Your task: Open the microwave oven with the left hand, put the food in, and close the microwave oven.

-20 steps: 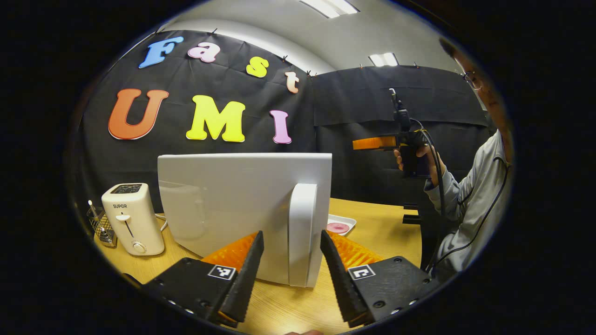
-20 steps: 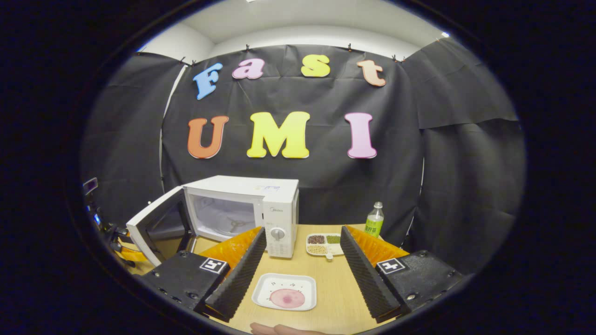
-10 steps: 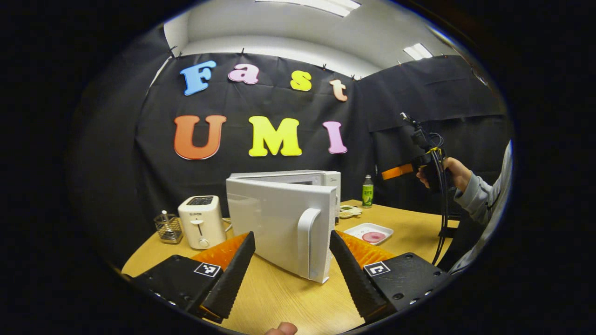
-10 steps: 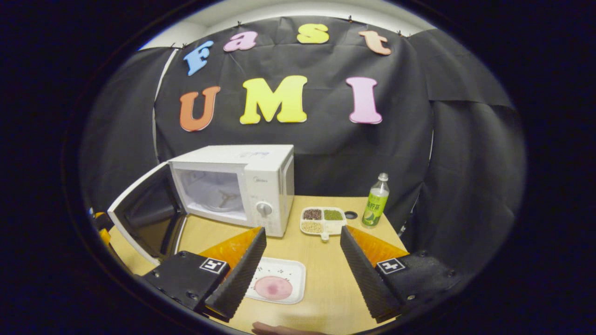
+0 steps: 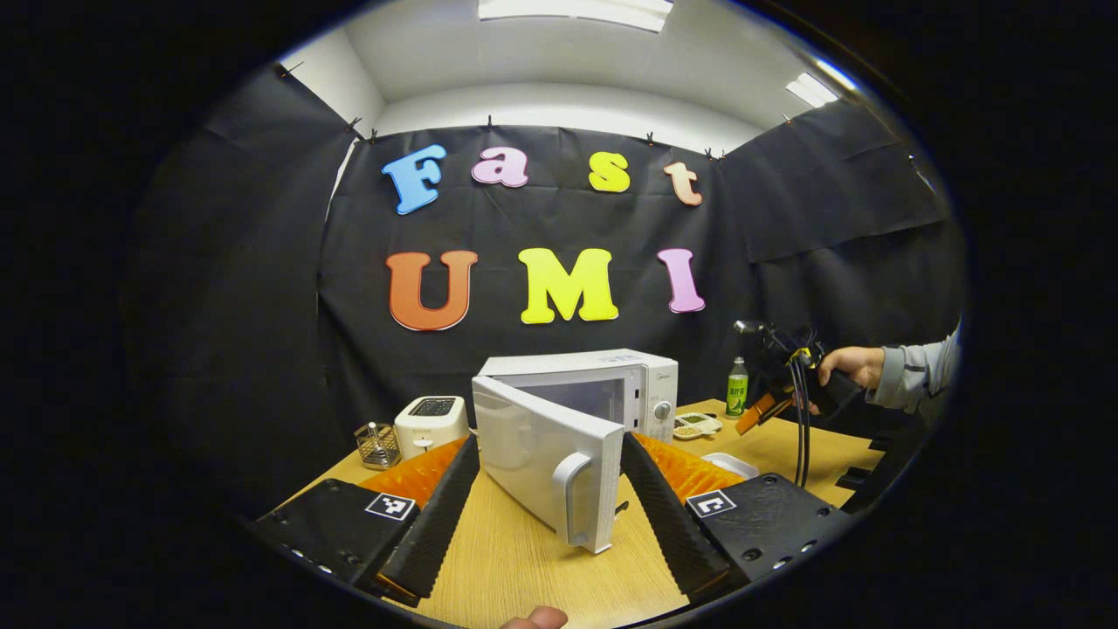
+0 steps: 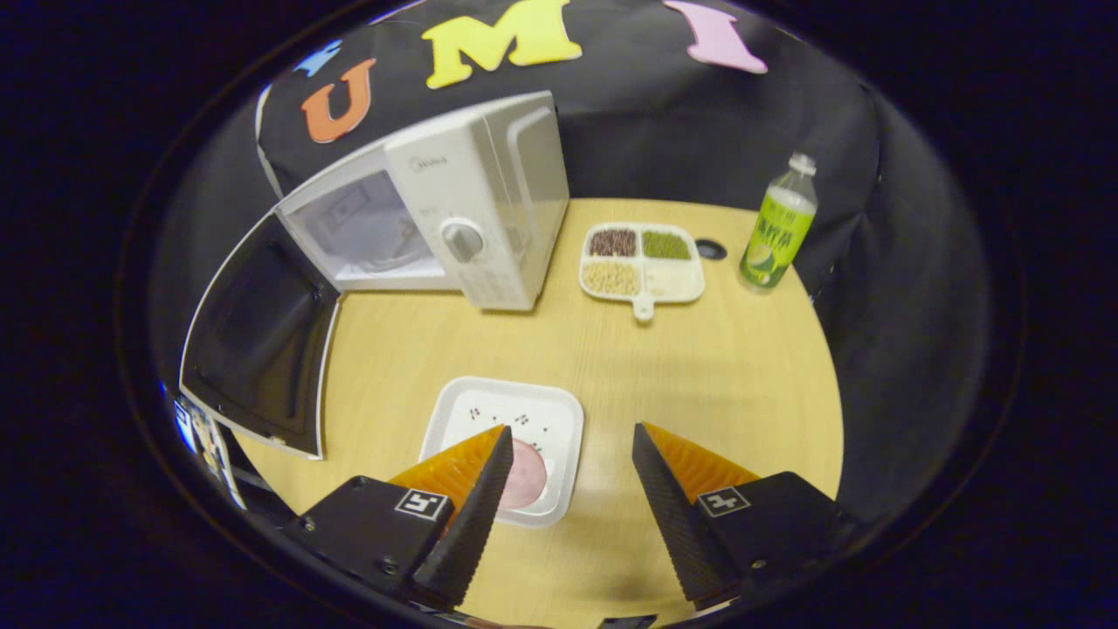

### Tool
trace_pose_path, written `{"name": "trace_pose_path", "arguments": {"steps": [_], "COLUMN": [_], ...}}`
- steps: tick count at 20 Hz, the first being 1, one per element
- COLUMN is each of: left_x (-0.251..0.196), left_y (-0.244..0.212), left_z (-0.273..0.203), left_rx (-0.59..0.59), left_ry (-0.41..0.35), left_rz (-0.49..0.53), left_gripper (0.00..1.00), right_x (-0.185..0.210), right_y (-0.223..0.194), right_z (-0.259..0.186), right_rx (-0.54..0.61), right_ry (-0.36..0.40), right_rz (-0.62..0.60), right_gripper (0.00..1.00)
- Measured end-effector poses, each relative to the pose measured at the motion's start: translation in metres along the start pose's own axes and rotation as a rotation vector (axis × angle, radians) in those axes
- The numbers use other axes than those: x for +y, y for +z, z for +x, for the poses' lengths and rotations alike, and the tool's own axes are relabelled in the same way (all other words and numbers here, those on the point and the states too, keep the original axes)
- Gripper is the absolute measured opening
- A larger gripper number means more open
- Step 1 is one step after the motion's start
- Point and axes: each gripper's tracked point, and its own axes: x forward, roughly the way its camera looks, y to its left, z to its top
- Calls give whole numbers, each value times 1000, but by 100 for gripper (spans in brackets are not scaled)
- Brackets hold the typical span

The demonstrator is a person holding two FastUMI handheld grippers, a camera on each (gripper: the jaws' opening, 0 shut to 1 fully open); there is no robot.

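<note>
1. Wooden table (image 6: 699, 384) inside black-cloth booth; white microwave (image 6: 489, 201) at the back, door (image 6: 258, 345) swung wide open, cavity exposed.
2. Food: pink round item (image 6: 527, 472) on white square plate (image 6: 541, 419), on the table in front of the microwave.
3. Right gripper (image 6: 566, 472): fingers spread wide, holding nothing, above the plate's near edge.
4. Left gripper (image 5: 550, 489): fingers apart, holding nothing, facing the door handle (image 5: 572, 498).
5. Also on the table: sectioned tray (image 6: 642, 266), green bottle (image 6: 777, 227), toaster (image 5: 430, 424).
</note>
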Motion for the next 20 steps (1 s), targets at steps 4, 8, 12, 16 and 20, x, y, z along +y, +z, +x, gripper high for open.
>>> {"name": "trace_pose_path", "arguments": {"steps": [4,8,12,16,20], "left_x": [9,15,18,21,24], "left_y": [12,11,14,22,20], "left_z": [5,13,20,14,8], "left_rx": [-23,-14,-6,-26,-23], "left_ry": [49,72,96,111,117], "left_rz": [-38,-81,-120,-129,-146], "left_gripper": [96,96,96,84,95], "right_x": [1,9,-5,-5,-8], "right_y": [-24,-40,-37,-40,-49], "right_z": [43,60,67,62,53], "right_rx": [213,384,416,392,346], "right_ry": [89,185,243,292,292], "right_rz": [144,202,155,198,308], "right_gripper": [67,36,5,4,4]}}
